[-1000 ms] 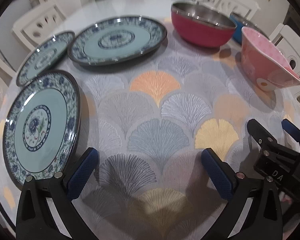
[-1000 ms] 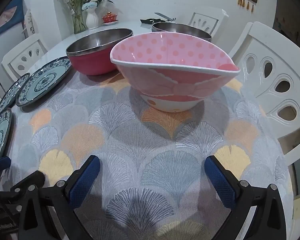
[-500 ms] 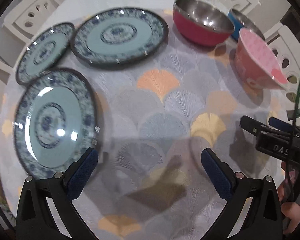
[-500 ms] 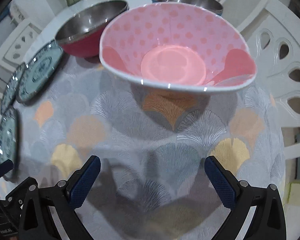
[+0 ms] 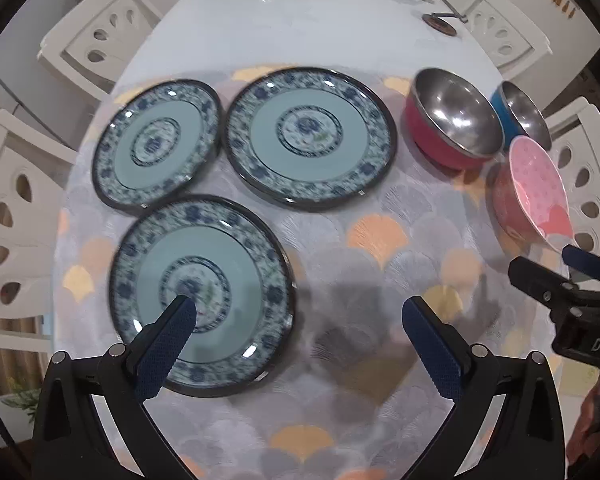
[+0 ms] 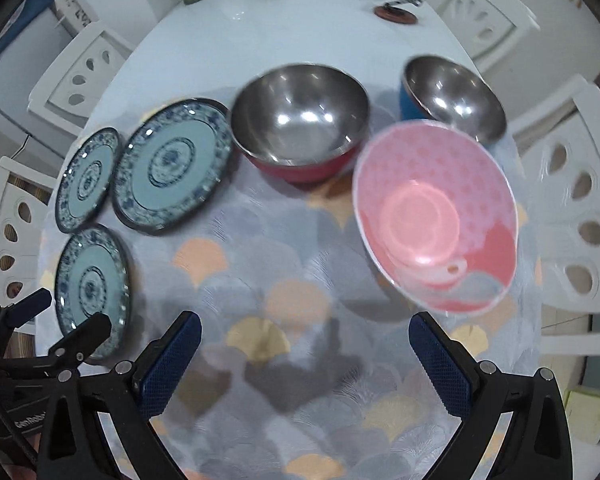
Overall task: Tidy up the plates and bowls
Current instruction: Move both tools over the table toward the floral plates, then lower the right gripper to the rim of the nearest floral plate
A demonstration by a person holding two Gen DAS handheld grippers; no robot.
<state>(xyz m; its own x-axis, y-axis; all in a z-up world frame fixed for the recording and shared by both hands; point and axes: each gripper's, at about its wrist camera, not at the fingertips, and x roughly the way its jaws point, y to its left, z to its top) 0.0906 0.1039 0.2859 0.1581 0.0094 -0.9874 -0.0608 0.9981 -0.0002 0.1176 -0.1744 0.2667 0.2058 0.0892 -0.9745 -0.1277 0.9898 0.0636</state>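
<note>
Glossy plates (image 5: 202,295), shiny metal-lined bowls (image 6: 300,116), woven tablecloth (image 5: 360,248).

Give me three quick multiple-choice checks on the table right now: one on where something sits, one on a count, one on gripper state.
1. Where is the pink polka-dot bowl relative to the red steel bowl, seen from the right wrist?
A. To its right, nearer the camera
B. Stacked inside it
C. To its left, among the plates

2. How many blue-patterned plates lie on the placemat?
A. Two
B. Three
C. Five

3. What state is the left gripper in?
A. Shut on a plate
B. Shut on a bowl
C. Open, holding nothing

Answers: 1 A, the pink bowl stands apart on the mat, right of the red one. 2 B, three plates lie separately. 3 C, its fingers are spread wide above the nearest plate.
</note>
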